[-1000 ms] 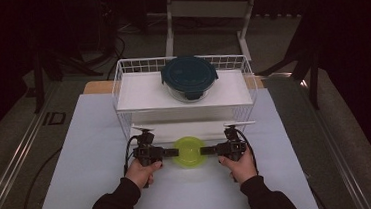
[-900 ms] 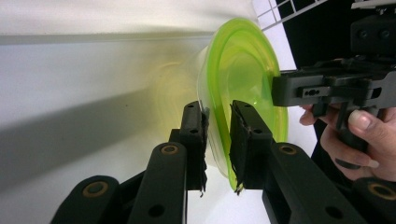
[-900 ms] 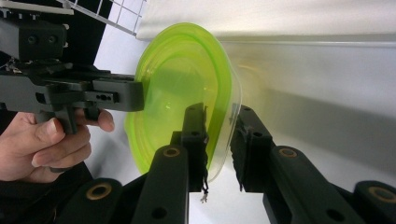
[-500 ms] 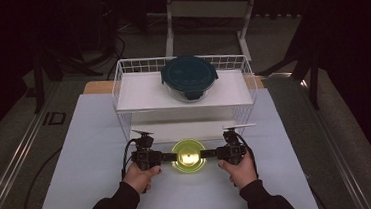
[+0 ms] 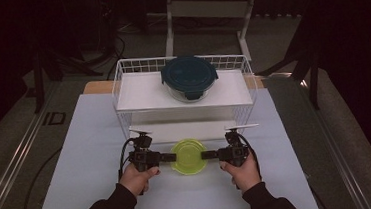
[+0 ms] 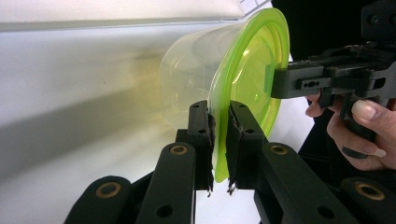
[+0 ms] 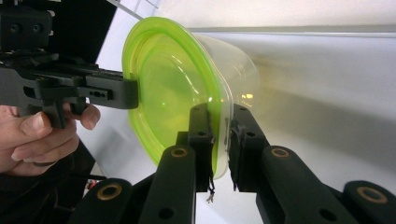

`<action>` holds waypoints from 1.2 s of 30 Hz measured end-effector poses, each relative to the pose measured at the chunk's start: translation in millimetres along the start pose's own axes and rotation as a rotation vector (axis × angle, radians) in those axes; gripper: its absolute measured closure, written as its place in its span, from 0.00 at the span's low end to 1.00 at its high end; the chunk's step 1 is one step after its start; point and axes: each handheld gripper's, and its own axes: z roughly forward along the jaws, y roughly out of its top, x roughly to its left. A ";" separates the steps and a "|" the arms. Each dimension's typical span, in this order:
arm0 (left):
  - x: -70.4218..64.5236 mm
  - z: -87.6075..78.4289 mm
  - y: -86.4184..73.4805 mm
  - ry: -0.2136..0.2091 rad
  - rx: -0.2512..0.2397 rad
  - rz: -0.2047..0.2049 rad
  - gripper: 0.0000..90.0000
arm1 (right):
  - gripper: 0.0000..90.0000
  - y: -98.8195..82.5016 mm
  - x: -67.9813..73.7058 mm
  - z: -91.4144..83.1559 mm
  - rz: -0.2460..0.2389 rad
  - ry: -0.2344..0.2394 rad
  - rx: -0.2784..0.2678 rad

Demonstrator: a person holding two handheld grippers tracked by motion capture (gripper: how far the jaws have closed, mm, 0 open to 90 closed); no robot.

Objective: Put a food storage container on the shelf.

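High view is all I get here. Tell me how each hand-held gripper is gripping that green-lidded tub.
Observer: The left hand-held gripper has its jaws shut on the rim of the green lid, pinching the lid's edge between the pads.
Operator: Now the other one.
Observer: The right hand-held gripper pinches the opposite edge of the same lid the same way.
Operator: Describe the tub under the lid.
Observer: The clear tub looks empty; you can see straight through its wall to the white surface behind.
Operator: Confirm the lid is seated.
Observer: In both gripper views the lid sits on the tub's mouth, with no gap that I can make out.
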 end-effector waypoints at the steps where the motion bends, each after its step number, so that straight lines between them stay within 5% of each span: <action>1: -2.3 -2.1 0.2 -0.002 -0.001 0.001 0.90 | 0.90 0.1 2.5 -1.6 -0.003 0.001 -0.001; 13: -28.7 -27.3 0.8 -0.033 -0.031 0.072 0.89 | 0.89 -0.2 29.6 -26.8 -0.041 0.011 -0.028; 24: -56.8 -48.1 3.8 -0.006 -0.059 0.122 0.90 | 0.89 -0.1 52.5 -45.8 -0.077 0.000 -0.060; 36: -86.3 -83.5 28.8 -0.026 -0.129 0.163 0.90 | 0.89 25.1 91.6 -76.0 -0.127 -0.007 -0.112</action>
